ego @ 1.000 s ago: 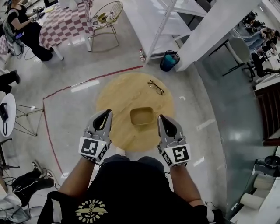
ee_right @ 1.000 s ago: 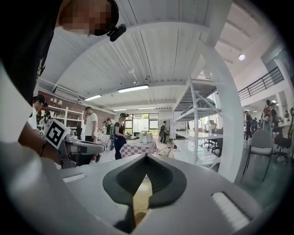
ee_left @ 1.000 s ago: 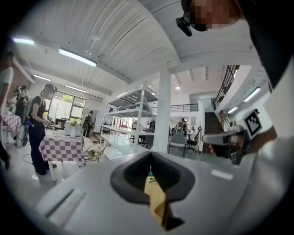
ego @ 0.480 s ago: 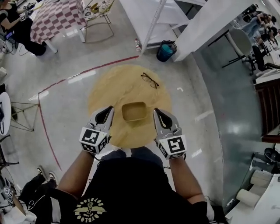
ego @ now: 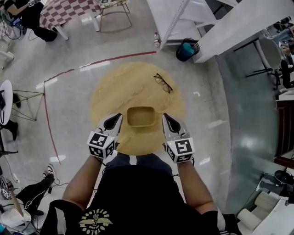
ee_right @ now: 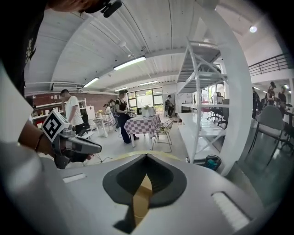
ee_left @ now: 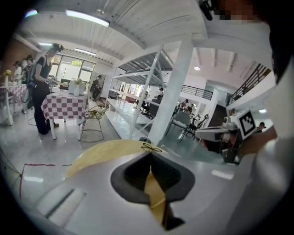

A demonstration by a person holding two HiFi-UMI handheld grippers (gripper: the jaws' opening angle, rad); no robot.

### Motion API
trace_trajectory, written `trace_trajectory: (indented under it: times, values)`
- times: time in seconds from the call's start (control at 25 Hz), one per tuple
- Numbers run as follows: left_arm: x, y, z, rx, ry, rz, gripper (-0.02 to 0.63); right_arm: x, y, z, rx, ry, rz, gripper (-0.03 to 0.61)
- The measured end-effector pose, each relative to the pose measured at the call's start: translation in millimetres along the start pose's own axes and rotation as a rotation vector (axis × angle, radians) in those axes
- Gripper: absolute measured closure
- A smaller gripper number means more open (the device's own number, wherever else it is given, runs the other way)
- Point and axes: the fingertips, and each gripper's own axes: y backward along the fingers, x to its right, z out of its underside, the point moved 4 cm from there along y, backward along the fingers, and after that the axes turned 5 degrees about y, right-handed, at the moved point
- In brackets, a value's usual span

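Observation:
A round wooden table (ego: 115, 92) stands in front of me with a shallow rectangular wooden bowl (ego: 141, 116) near its front edge. Black-rimmed glasses (ego: 163, 82) lie at its far right. My left gripper (ego: 116, 118) hovers just left of the bowl, shut and holding nothing. At the bowl's right side my right gripper (ego: 166, 118) is also shut and holds nothing. In the left gripper view the closed tips (ee_left: 150, 154) point over the table (ee_left: 98, 153) toward the glasses (ee_left: 151, 148). In the right gripper view the right gripper (ee_right: 146, 156) has its jaws together too.
A blue bin (ego: 187, 49) and a small bottle (ego: 157, 39) stand by white shelving (ego: 183, 16) beyond the table. A red tape line (ego: 48, 119) runs across the floor at left. A checked table (ego: 69, 11), a wire chair (ego: 112, 7) and people are at the far left.
Both grippers have dipped and drawn in beside the bowl, so the table and glasses show more in the left gripper view. Both have stayed shut.

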Motion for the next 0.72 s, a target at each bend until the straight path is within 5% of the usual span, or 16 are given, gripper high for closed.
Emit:
trace_trajectory:
  times: [0.32, 0.44, 0.72]
  values:
    - [-7.6, -33.8, 33.4, -0.067, 0.013, -0.015, 0.611, 8.2, -35.7, 40.4, -0.076, -0.038, -0.068, 0.575]
    - [-12.4, -46.0, 53.2, -0.116, 0.031, -0.028, 0.611, 7.7, -48.7, 65.0, -0.133, -0.080, -0.107, 0.482]
    - [-28.9, -70.1, 87.5, -0.183, 0.128, -0.066, 0.611, 14.0, -84.3, 150.3, -0.379, -0.170, -0.112, 0.388]
